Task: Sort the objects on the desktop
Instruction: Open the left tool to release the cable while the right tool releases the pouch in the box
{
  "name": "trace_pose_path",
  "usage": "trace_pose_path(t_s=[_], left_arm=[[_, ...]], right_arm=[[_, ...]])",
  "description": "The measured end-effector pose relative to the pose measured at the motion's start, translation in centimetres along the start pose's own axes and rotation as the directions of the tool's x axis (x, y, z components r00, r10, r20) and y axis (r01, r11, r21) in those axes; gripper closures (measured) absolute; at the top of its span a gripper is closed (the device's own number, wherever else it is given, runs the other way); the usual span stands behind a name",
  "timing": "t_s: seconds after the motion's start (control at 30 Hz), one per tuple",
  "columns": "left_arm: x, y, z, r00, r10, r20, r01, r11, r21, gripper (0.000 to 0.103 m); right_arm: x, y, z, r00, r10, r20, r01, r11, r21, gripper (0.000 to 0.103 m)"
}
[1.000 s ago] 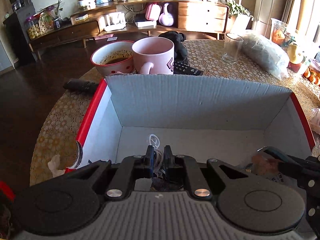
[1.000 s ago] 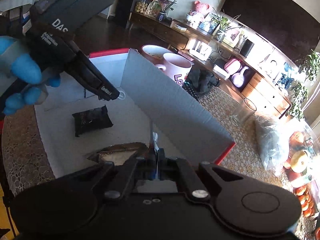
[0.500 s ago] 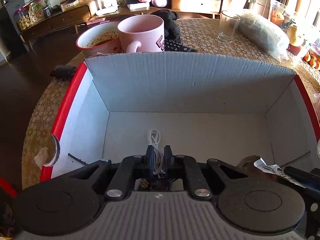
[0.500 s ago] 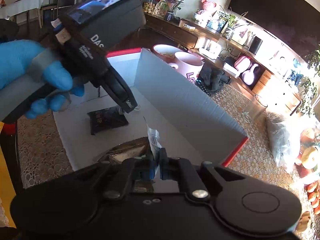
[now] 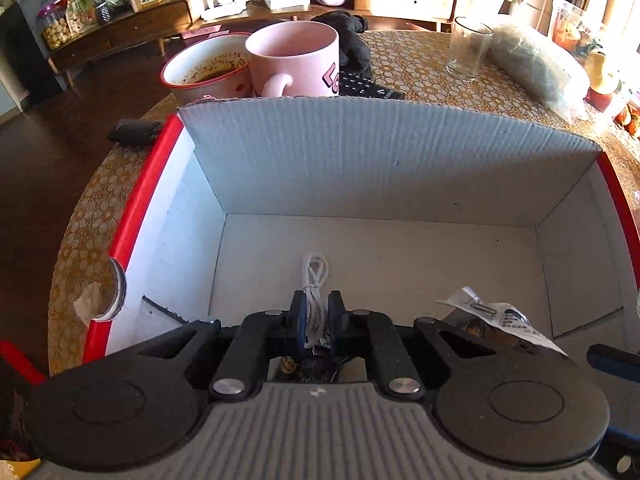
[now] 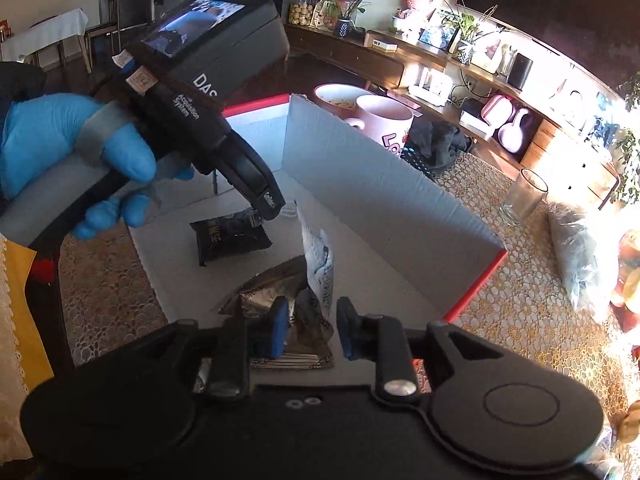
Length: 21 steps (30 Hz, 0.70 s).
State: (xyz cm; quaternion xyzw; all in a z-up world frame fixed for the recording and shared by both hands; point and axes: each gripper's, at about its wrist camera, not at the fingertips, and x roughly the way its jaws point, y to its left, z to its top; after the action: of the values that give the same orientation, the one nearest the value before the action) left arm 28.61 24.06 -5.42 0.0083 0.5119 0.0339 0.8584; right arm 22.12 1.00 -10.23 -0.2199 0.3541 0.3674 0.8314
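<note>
A white cardboard box with red edges (image 5: pixel 144 200) stands on the patterned table. My left gripper (image 5: pixel 316 320) is shut on a coiled white cable (image 5: pixel 314 276) and holds it inside the box, low over the floor. In the right wrist view my right gripper (image 6: pixel 310 330) is open above a brownish foil wrapper (image 6: pixel 272 284) with a white packet (image 6: pixel 320 260) standing in it, both on the box floor (image 6: pixel 360 256). A black snack packet (image 6: pixel 228 236) lies further in. The wrapper and white packet also show in the left wrist view (image 5: pixel 492 316).
Behind the box stand a pink mug (image 5: pixel 294 60), a red-rimmed bowl with food (image 5: pixel 204 66), a remote (image 5: pixel 368 86), a black cloth (image 5: pixel 348 30), a clear glass (image 5: pixel 468 50) and a plastic bag (image 5: pixel 536 66). A black object (image 5: pixel 134 130) lies by the box's left corner.
My right gripper has opened and let go of the white packet and wrapper, which now rest in the box. My left gripper has lowered into the box with the cable.
</note>
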Motion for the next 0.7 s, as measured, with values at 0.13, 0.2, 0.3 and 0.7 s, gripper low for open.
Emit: trace_pose_path(t_s=[0.13, 0.2, 0.3, 0.7], left_arm=[[-0.6, -0.1, 0.0, 1.000, 0.003, 0.011, -0.003, 1.000, -0.004, 0.090], [-1.0, 0.0, 0.0, 1.000, 0.009, 0.019, -0.008, 1.000, -0.011, 0.081], [-1.8, 0.2, 0.0, 0.999, 0.009, 0.042, -0.008, 1.000, -0.030, 0.036], [-5.1, -0.4, -1.0, 0.995, 0.005, 0.096, 0.000, 0.999, -0.051, 0.031]], right_arm=[[-0.6, -0.2, -0.1, 1.000, 0.009, 0.009, -0.009, 1.000, 0.014, 0.067], [-1.0, -0.4, -0.2, 1.000, 0.016, 0.017, -0.017, 0.999, 0.028, 0.064], [-1.8, -0.7, -0.4, 0.999, 0.029, 0.036, -0.031, 0.998, 0.047, 0.058], [-5.0, -1.9, -1.4, 0.995, 0.039, 0.090, -0.049, 0.993, 0.109, 0.045]])
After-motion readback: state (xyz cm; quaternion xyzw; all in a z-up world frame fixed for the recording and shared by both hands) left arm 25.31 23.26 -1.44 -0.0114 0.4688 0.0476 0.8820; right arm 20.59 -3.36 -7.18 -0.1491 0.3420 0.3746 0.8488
